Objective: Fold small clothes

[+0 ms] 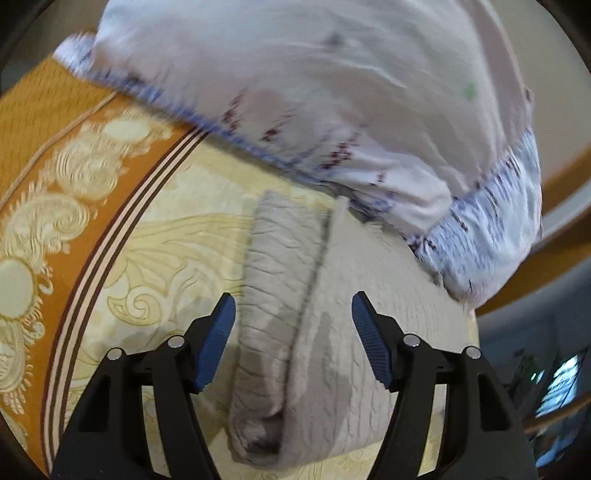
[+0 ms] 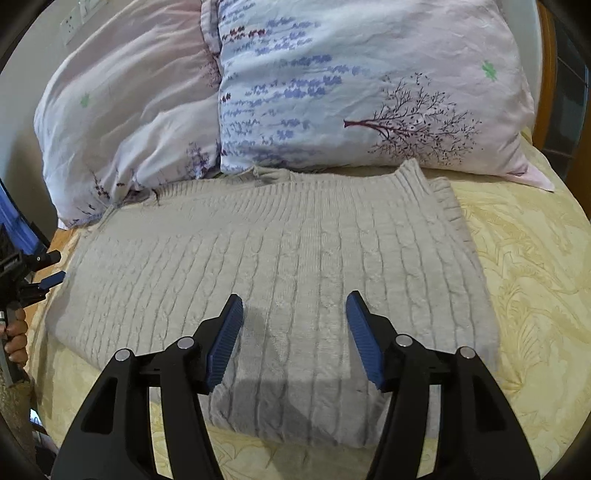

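A beige cable-knit sweater (image 2: pixel 280 258) lies flat and folded on the bed, its collar toward the pillows. In the left wrist view the sweater (image 1: pixel 306 332) shows a folded flap along its edge. My left gripper (image 1: pixel 293 339) is open and empty, just above that edge. My right gripper (image 2: pixel 293 339) is open and empty, hovering over the sweater's near edge. The left gripper also shows at the far left of the right wrist view (image 2: pixel 26 258), held by a hand.
Two floral pillows (image 2: pixel 332 92) lie against the sweater's far side. The bed has a yellow patterned cover (image 2: pixel 535 277) with an orange border (image 1: pixel 48 122). A wall socket (image 2: pixel 72 24) is at the back left.
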The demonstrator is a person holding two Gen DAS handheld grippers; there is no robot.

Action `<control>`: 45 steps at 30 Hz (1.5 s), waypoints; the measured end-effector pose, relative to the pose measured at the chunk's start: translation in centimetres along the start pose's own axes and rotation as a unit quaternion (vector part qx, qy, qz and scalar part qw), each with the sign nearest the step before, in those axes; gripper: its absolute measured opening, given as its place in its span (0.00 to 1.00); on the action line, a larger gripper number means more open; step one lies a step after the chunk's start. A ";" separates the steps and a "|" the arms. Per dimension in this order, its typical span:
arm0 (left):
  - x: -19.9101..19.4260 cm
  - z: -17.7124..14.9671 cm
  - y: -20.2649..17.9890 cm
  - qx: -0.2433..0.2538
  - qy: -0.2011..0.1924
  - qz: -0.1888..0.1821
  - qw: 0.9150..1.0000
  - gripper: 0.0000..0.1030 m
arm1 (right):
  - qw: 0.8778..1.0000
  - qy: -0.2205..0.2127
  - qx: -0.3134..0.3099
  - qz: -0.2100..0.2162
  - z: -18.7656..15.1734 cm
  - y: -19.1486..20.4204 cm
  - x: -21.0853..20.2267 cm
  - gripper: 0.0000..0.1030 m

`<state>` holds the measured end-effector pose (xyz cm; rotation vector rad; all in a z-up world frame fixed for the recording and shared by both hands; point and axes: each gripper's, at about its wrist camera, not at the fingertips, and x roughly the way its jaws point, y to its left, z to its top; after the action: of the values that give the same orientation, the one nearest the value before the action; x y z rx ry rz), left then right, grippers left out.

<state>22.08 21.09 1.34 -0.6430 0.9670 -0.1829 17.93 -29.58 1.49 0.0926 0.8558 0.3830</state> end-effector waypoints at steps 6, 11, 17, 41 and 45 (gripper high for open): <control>1.2 0.5 0.4 -0.021 0.009 -0.006 1.000 0.64 | 1.000 0.001 -0.014 -0.010 -0.1 0.5 0.4 0.62; 1.8 0.6 -0.3 -0.022 0.013 -0.016 1.000 0.64 | 1.000 -0.001 -0.013 -0.008 -0.2 0.2 0.4 0.64; 2.5 0.5 -1.4 -0.020 0.017 -0.020 0.999 0.64 | 1.000 -0.004 -0.010 -0.003 -0.3 0.2 0.4 0.66; 1.6 0.7 -7.6 -0.044 0.000 -0.095 0.995 0.20 | 0.999 -0.015 0.003 0.029 -0.8 -0.2 -0.5 0.73; 1.2 0.9 -11.1 -0.032 -0.007 -0.130 0.991 0.19 | 0.998 -0.025 0.033 0.048 -0.7 -1.7 -1.5 0.73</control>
<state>25.00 12.07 7.30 -0.8286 0.8760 -0.3786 16.96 -31.78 1.71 0.2043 0.8170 0.4409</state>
